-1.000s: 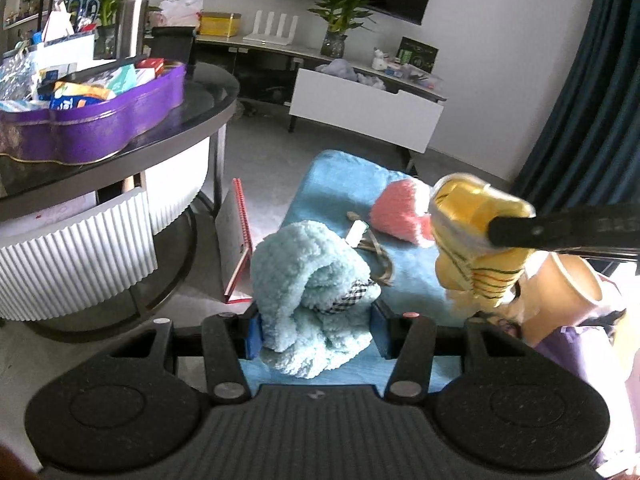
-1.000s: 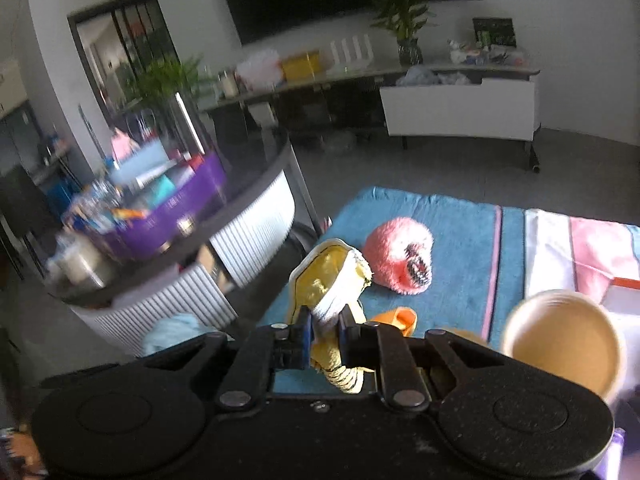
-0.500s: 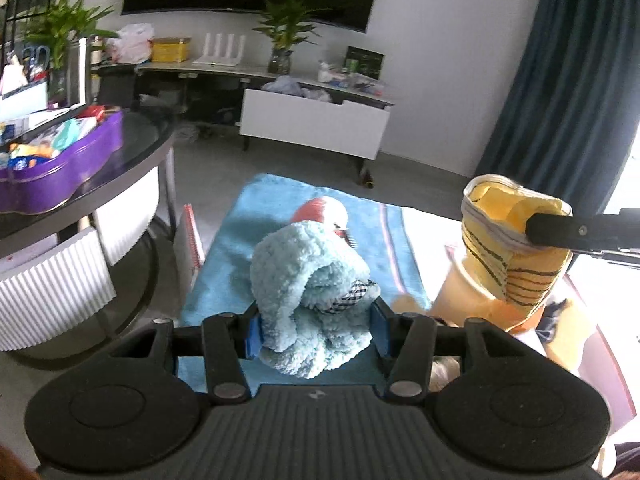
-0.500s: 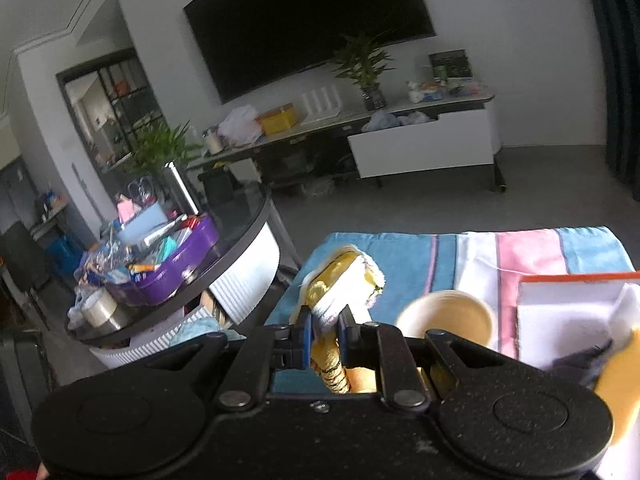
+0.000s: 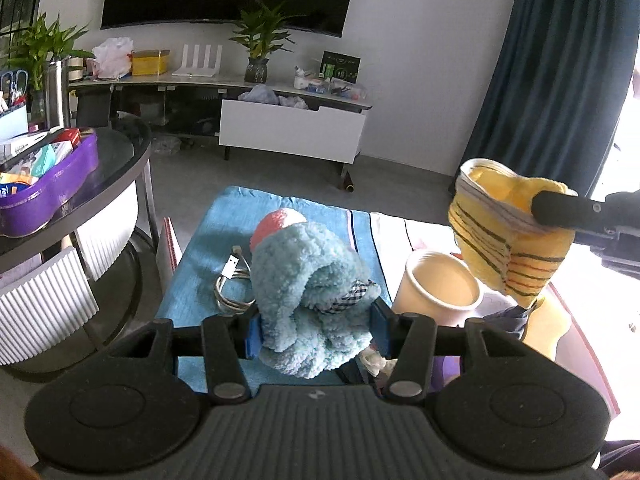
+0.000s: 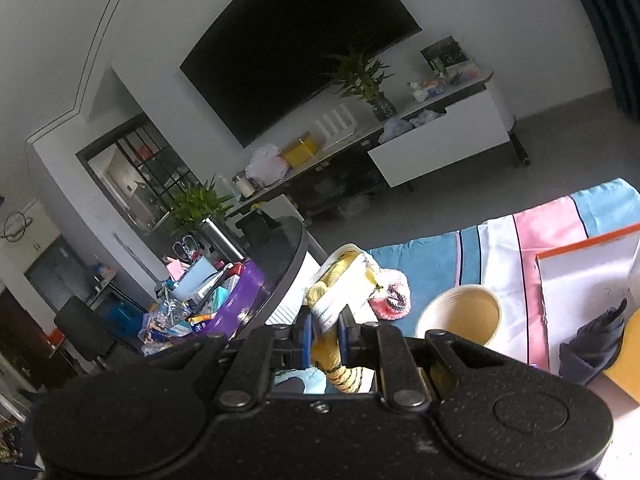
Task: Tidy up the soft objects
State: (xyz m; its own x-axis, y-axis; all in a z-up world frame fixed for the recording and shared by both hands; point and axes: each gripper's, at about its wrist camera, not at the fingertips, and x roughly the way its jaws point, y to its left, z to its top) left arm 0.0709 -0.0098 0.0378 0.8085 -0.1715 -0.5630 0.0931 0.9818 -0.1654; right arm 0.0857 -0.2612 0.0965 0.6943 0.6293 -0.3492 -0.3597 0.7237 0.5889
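The left claw point(image 5: 316, 330) tilts downward, clamped on a fluffy blue sock point(image 5: 308, 292) held above the striped blanket point(image 5: 224, 240). The right claw point(image 6: 325, 330), rolled sideways, pinches a yellow striped sock point(image 6: 340, 288) above a paper cup point(image 6: 460, 314). Only the left view shows a white cable point(image 5: 230, 280); the pink plush toy point(image 5: 276, 222) is half hidden behind the blue sock.

Below my tongs lies a striped cloth point(image 5: 224, 240), blue at one end, then white and pink. On the blue part rest a pink plush ball point(image 5: 274, 222) and a coiled white cable point(image 5: 228, 280). A cream paper cup point(image 5: 440, 290) stands upright on the pale stripes, with a white, orange-edged sheet point(image 6: 580, 280) and dark fabric point(image 6: 596, 344) beside it.
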